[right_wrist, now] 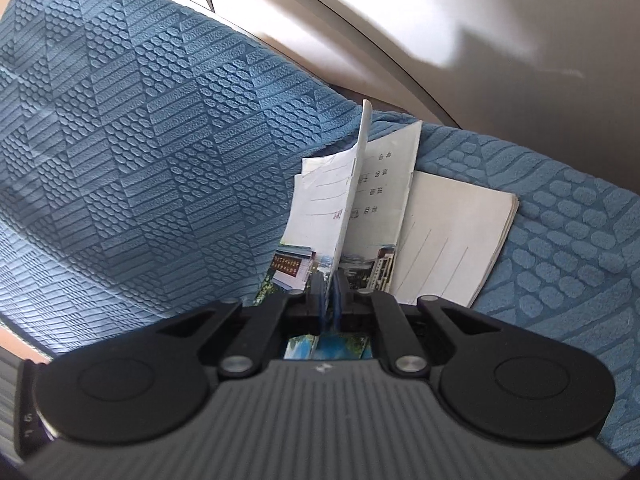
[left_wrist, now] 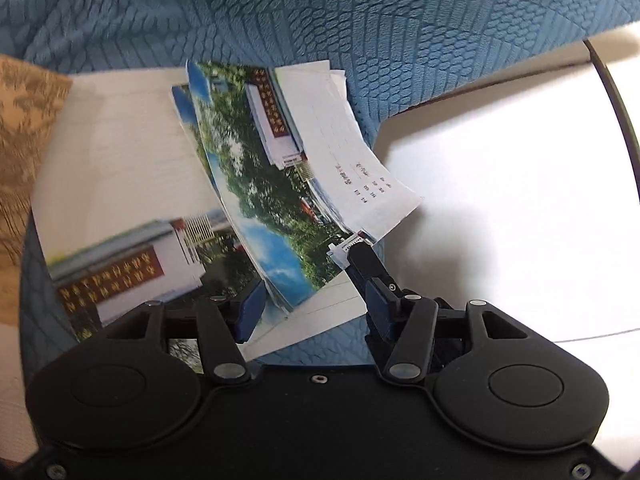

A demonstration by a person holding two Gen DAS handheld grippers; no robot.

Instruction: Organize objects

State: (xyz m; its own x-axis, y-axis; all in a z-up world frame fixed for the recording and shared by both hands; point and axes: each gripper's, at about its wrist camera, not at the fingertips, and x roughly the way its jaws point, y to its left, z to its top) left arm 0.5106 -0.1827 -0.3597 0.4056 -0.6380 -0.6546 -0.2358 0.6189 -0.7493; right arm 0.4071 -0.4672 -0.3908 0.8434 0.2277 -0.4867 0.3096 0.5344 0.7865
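A fanned bunch of postcards [left_wrist: 256, 184], with photo fronts and white lined backs, stands tilted over the blue textured cloth [left_wrist: 360, 20]. My right gripper [right_wrist: 330, 284] is shut on its lower edge, and the cards [right_wrist: 356, 184] rise edge-on from the pads. My left gripper [left_wrist: 308, 268] stands open around the bunch's lower corner; one blue pad [left_wrist: 252, 312] sits left of the cards, the other finger [left_wrist: 368, 268] at the white corner. Whether either presses I cannot tell. Beside it lies a flat pile of white lined cards [left_wrist: 120, 152], a photo card [left_wrist: 120, 264] on top.
The flat white pile [right_wrist: 452, 232] rests on the blue cloth [right_wrist: 140, 140] just right of the held cards. A white tabletop [left_wrist: 500, 180] lies right of the cloth, crossed by a black cable [left_wrist: 616, 100]. Beige patterned fabric [left_wrist: 24, 140] borders the left.
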